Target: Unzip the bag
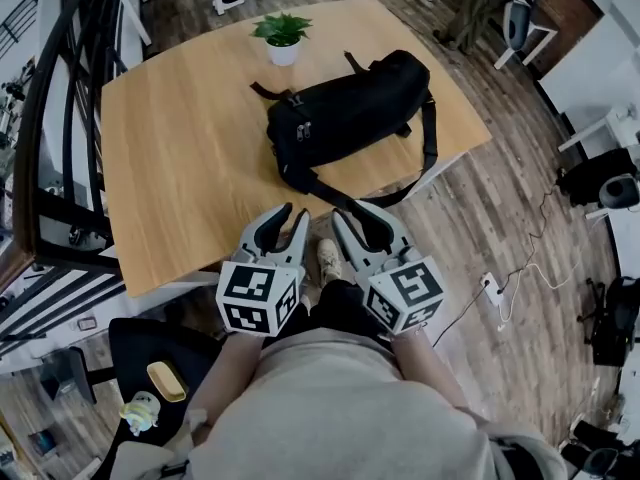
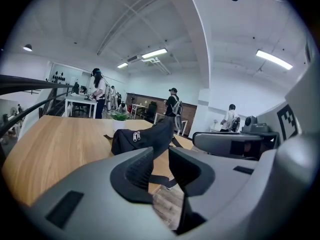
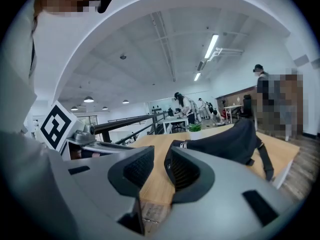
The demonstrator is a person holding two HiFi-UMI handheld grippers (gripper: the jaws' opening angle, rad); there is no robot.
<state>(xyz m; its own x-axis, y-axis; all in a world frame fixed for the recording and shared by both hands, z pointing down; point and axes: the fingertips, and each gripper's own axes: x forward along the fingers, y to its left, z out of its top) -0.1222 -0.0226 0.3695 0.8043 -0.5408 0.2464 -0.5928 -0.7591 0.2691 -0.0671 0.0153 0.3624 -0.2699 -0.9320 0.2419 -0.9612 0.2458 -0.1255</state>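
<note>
Progress on the zip looks like none so far: the black bag [image 1: 350, 113] lies closed on the wooden table [image 1: 180, 158], near its front right part, with a strap [image 1: 400, 188] trailing over the edge. A potted plant [image 1: 282, 36] stands just behind it. Two metal zip pulls [image 1: 303, 129] sit together at the bag's left end, untouched. The left gripper [image 1: 293, 214] and the right gripper [image 1: 349, 214] hang side by side close to the person's body, short of the table edge and apart from the bag. Each has its fingers released, a narrow gap between them and nothing in it. By my reading the whole job is left: reach in, steady the bag, take a pull and draw it along.
</note>
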